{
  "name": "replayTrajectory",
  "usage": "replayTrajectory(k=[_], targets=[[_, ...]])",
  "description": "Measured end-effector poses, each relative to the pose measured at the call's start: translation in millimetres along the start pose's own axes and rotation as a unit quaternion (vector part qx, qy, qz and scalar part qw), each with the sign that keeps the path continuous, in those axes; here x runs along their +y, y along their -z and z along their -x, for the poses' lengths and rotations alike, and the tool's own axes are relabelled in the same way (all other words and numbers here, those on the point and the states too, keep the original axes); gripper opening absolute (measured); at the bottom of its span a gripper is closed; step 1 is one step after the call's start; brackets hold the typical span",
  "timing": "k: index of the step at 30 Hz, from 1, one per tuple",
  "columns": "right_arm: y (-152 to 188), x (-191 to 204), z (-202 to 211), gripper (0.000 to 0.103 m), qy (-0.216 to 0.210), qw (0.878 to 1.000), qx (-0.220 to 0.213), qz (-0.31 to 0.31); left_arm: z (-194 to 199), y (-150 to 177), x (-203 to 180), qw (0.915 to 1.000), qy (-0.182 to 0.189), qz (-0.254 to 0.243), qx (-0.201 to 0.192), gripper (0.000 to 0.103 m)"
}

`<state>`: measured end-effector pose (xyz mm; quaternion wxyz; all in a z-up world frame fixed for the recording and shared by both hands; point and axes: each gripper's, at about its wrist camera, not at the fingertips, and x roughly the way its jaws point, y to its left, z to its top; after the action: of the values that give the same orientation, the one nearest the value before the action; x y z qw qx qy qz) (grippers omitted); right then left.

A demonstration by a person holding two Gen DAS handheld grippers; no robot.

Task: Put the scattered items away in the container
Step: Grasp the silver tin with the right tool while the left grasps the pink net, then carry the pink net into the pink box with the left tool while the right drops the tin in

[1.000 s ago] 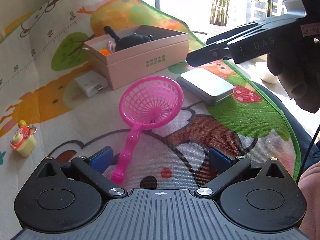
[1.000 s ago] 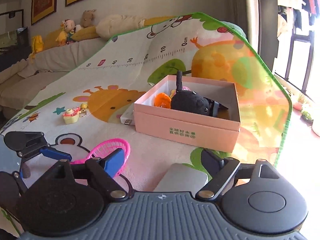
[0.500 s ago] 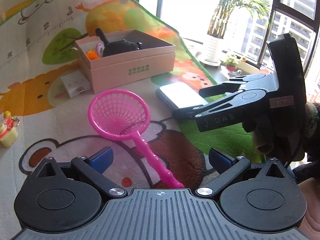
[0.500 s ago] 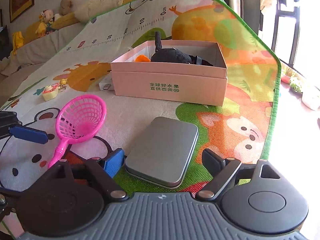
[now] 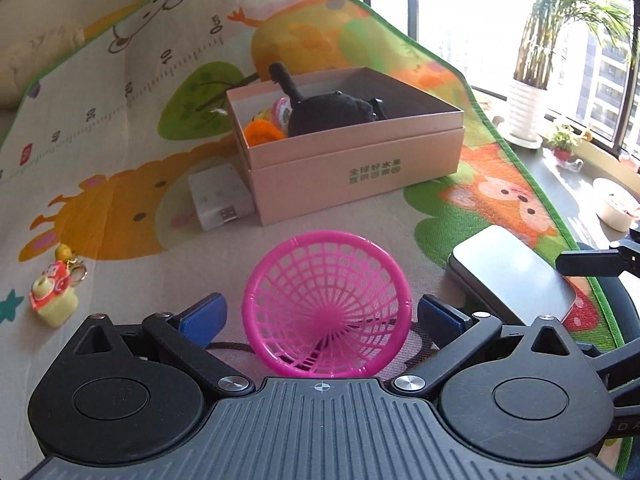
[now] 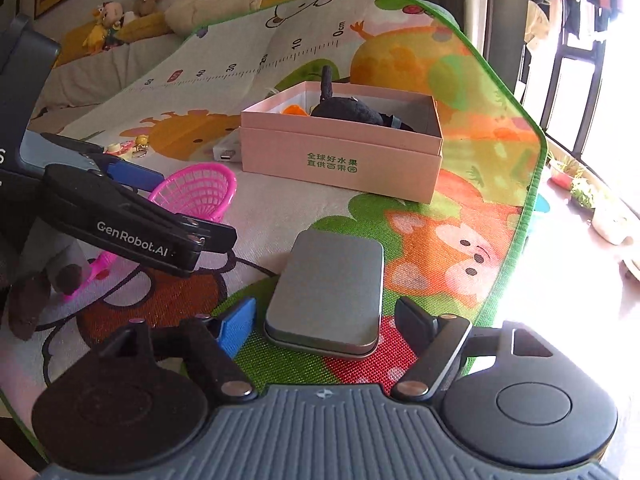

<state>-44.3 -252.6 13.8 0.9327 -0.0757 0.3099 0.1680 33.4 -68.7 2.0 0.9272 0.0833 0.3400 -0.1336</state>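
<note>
A pink cardboard box (image 5: 352,164) (image 6: 340,160) stands on the play mat and holds a black plush toy (image 5: 332,114) and small coloured items. A pink toy net (image 5: 326,304) (image 6: 196,192) lies between the fingers of my open left gripper (image 5: 320,316), its handle hidden under the gripper body. A flat grey metal tin (image 6: 326,296) (image 5: 512,276) lies between the fingers of my open right gripper (image 6: 324,326). Neither gripper touches its item. The left gripper's fingers (image 6: 132,220) show in the right wrist view.
A white adapter (image 5: 220,196) lies against the box's left side. A small yellow-and-red keychain toy (image 5: 54,296) sits at the left. The mat's green edge (image 5: 576,240) runs along the right, with potted plants and a window beyond. A sofa with plush toys (image 6: 112,20) stands behind.
My left gripper has swung and moved in so the pink net sits between its fingers. My right gripper has closed in on the grey tin, which lies between its fingers.
</note>
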Motion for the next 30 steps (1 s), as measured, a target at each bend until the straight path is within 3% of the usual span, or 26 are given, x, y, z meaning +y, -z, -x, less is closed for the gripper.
replayTrajectory(k=[3,5,6,8,17,30], targets=[[-6,-4,-11,0.083,-0.004,1.0,0.001,-0.02,0,3,1,0.9998,0.021,-0.005,0.004,0.103],[-8,-5,-18,0.082,-0.011,1.0,0.004,-0.023,1,5,2,0.9997,0.024,-0.006,0.007,0.096],[-9,-4,-21,0.08,-0.012,1.0,0.006,-0.022,1,5,3,0.9996,0.026,-0.006,0.01,0.086],[-10,-3,-23,0.065,-0.012,1.0,0.008,-0.016,1,5,5,0.9995,0.03,-0.002,0.013,0.086],[-7,-2,-3,0.064,0.0,1.0,-0.001,0.008,19,-2,2,0.9992,0.039,-0.007,0.0,0.086],[-25,-14,48,0.064,0.003,0.998,-0.064,-0.007,65,-17,-9,0.9967,0.058,-0.03,-0.049,0.086]])
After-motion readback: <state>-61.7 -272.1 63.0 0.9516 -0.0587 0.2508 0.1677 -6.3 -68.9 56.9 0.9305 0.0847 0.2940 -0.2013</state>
